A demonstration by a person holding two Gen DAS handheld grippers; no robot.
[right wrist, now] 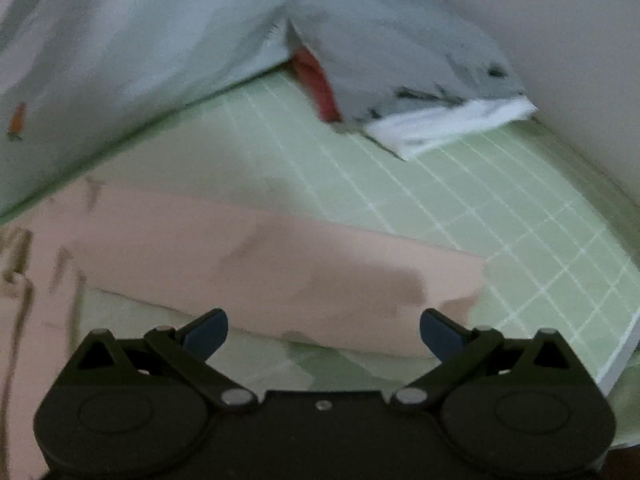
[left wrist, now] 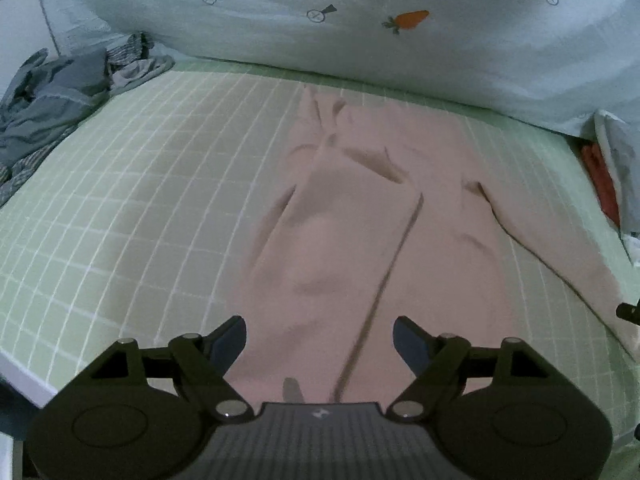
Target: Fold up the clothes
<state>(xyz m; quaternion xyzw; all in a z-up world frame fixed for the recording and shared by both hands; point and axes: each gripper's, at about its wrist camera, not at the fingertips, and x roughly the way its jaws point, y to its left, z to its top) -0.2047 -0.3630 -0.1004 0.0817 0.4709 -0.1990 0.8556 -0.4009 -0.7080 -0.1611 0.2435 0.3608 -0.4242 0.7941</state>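
A pale pink garment (left wrist: 360, 216) lies spread on a green checked bed sheet (left wrist: 140, 184), with creases and a long seam down its middle. My left gripper (left wrist: 320, 340) is open and empty, hovering just above the garment's near end. In the right wrist view, a long pink part of the garment (right wrist: 280, 268) stretches toward the right. My right gripper (right wrist: 324, 330) is open and empty, just above that part's near edge.
A pale quilt with carrot prints (left wrist: 360, 20) lies along the back of the bed. A heap of grey and striped clothes (left wrist: 60, 96) sits at the far left. Grey, red and white folded clothes (right wrist: 400, 80) lie at the far right near a wall (right wrist: 560, 60).
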